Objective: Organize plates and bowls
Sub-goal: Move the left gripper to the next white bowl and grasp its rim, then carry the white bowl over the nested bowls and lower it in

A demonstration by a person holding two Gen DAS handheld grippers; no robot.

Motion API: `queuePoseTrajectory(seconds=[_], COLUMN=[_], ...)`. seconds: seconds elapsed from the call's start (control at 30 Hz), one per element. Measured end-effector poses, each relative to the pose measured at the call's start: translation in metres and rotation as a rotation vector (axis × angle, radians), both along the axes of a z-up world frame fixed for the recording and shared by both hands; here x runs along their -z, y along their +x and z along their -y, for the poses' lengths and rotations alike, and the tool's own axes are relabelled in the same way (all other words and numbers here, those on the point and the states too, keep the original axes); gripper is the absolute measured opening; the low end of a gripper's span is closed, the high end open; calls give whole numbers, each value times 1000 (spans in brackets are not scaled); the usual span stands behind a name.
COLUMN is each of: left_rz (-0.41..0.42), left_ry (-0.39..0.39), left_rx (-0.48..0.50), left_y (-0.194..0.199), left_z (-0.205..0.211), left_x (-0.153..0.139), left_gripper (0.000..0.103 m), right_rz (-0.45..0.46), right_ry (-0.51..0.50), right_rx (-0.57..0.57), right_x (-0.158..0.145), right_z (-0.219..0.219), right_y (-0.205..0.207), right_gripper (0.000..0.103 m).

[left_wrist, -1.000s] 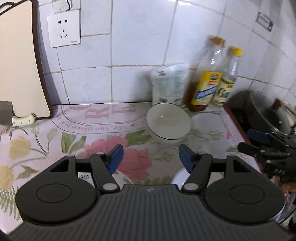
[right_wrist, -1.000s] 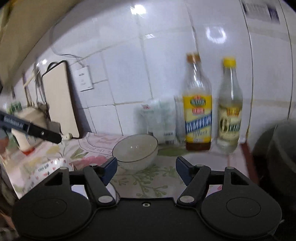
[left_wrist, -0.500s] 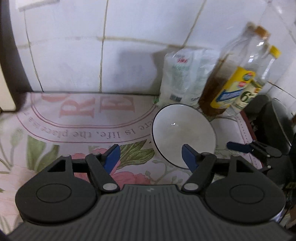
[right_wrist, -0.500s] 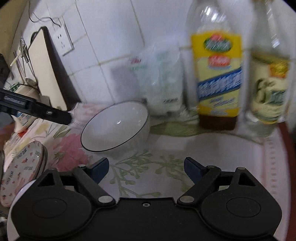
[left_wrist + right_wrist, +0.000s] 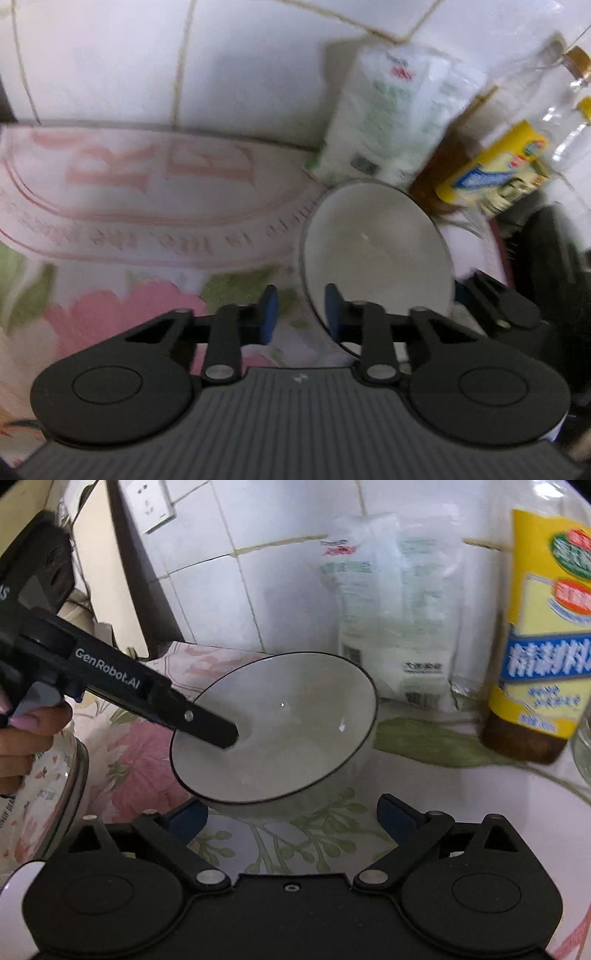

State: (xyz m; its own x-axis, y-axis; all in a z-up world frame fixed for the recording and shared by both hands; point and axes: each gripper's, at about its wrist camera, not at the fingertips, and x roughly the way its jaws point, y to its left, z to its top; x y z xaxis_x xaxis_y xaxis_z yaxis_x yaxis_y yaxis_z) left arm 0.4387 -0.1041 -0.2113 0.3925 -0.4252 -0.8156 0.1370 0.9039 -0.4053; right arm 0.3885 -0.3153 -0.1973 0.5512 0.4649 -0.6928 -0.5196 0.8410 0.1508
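Both grippers have closed in on the white ceramic bowl with a thin dark rim [image 5: 280, 734] since the earlier frames, when it sat well ahead of them near the wall. It stands on the floral plastic tablecloth [image 5: 424, 775], tipped toward the camera in the right wrist view. The left gripper [image 5: 297, 314] has just been narrowing its jaws and now pinches the bowl's rim at about 9 o'clock in the right wrist view, one finger inside, one outside. The right gripper [image 5: 291, 818] has just been widening and stands released, jaws spread, the bowl at 12 o'clock just beyond the fingertips and not touched. The left is therefore the nearer hand; I judge that any lift turns on that one-sided rim grip.

Behind the bowl, at 1 o'clock, leans a white plastic bag with green print [image 5: 391, 602]; at 3 o'clock stands a clear bottle of brown liquid with a yellow label [image 5: 543, 646]. At 8 o'clock a flower-patterned plate [image 5: 44, 775] shows. White tiled wall [image 5: 280, 520] closes the back.
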Motion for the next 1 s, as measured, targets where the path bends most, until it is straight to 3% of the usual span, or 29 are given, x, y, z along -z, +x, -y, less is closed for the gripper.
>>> queuePoseTrajectory(seconds=[0.07, 0.17, 0.43, 0.7, 1.0], left_rz=[-63, -50, -3, 42, 121], left_ry=[-38, -17, 67, 104, 161], left_rx=[-13, -21, 36, 95, 149], left_y=[0, 1, -12, -38, -99], left_z=[-3, 0, 12, 19, 33], left_x=[2, 0, -16, -67, -124], left_gripper=[18, 17, 16, 16, 16], right_rz=[33, 84, 63, 158, 243], right_ry=[-57, -110, -62, -18, 12], right_rx=[-11, -58, -25, 19, 91], right_x=[1, 2, -8, -50, -97], right_z=[-9, -17, -23, -21, -16], right_y=[-4, -8, -11, -51, -114], right_gripper=[100, 100, 98, 98, 98])
